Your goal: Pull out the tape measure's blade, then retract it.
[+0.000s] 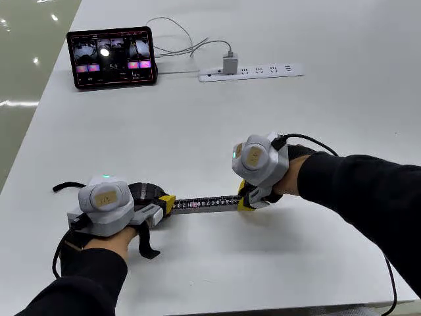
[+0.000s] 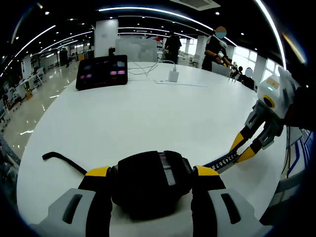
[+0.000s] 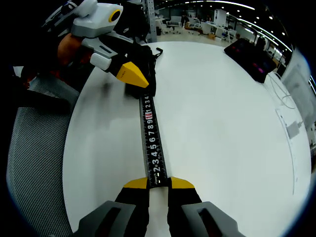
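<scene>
The tape measure's rounded, matte black case [image 2: 148, 192] sits at 8 o'clock in the head view on the smooth white table [image 1: 276, 125]. It is clamped between the yellow-tipped jaws of the left gripper [image 1: 163, 204]. Its flat dark blade [image 3: 151, 133], printed with white numerals, runs straight toward 3 o'clock, its end pinched in the right gripper [image 3: 158, 183]. A black strap [image 1: 147, 245] curls beside the case. A glossy tablet [image 1: 112, 57] sits at 11 o'clock, and a white power strip [image 1: 263, 70] with a charger [image 1: 229, 64] at 12.
</scene>
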`<state>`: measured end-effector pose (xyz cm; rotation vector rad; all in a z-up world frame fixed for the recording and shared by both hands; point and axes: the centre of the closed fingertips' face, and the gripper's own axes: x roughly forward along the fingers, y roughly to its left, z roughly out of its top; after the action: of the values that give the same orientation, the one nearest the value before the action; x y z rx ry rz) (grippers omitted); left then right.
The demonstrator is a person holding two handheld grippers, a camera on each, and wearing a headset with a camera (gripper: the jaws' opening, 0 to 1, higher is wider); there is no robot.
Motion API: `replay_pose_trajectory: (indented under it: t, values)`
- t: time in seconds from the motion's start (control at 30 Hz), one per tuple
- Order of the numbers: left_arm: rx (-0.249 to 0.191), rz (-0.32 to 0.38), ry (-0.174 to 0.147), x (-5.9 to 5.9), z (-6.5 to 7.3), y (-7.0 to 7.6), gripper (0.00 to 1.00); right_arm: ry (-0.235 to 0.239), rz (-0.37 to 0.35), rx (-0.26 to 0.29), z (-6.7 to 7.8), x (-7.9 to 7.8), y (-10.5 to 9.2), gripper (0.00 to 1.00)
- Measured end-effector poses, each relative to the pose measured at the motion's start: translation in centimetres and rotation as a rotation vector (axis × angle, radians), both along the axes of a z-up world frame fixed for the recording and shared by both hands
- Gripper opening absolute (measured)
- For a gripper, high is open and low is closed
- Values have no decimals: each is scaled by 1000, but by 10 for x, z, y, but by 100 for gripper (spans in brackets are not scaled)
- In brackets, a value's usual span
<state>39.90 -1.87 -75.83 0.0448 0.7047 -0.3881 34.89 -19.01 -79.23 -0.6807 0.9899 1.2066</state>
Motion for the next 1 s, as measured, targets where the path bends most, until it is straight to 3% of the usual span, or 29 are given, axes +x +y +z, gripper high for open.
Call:
replay_pose_trajectory:
  t: [1.0]
  values:
    - [-12, -3, 2, -1, 1, 0, 60, -15, 12, 26, 1, 2, 11, 9]
